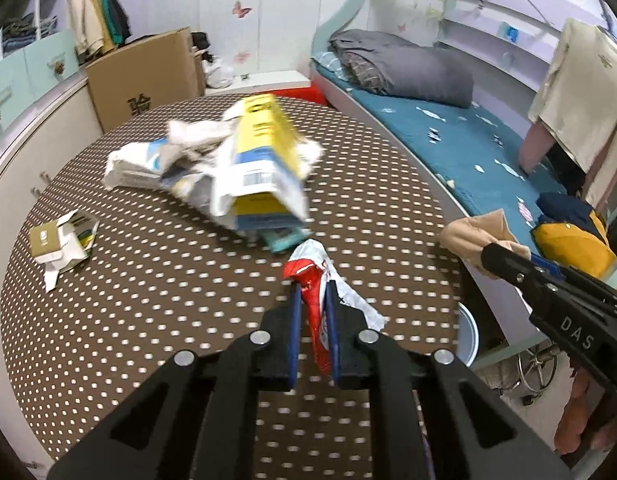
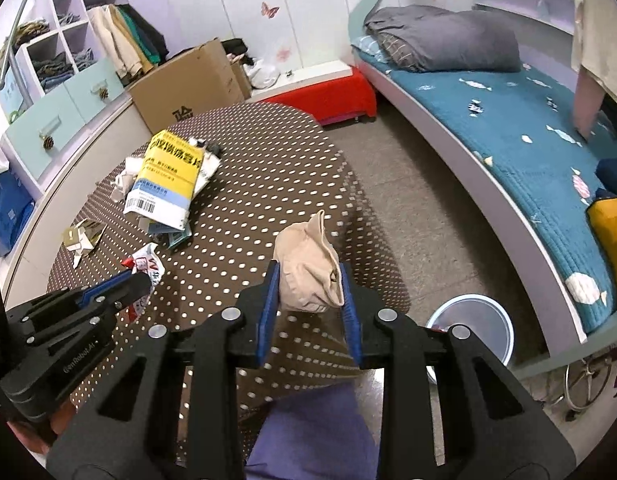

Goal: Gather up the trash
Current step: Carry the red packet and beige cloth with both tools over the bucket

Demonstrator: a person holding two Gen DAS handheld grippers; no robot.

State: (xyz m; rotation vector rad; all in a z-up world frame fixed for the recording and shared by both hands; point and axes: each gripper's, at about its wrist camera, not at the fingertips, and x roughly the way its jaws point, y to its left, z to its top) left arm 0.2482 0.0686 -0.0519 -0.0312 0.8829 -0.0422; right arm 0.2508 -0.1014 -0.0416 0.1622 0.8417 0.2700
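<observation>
- left gripper (image 1: pixel 313 300) clamped on red-white wrapper (image 1: pixel 314 280): light, crinkly, slippery, pinch mid-body
- right gripper (image 2: pixel 308 292) squeezing beige cloth wad (image 2: pixel 308 276): soft, compressible
- bin (image 2: pixel 474 330) at 4 o'clock

Both wrist views downward, sharing dotted table (image 1: pixel 148 300).

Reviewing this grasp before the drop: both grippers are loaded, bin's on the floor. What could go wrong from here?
1. The left gripper pinches the red-and-white wrapper by a thin part, with a loose tail hanging; it may slip out.
2. The bin sits low on the floor beside the table; the beige wad in the right gripper could miss if released from here.
3. The yellow carton pile remains, so another pass is needed.
</observation>
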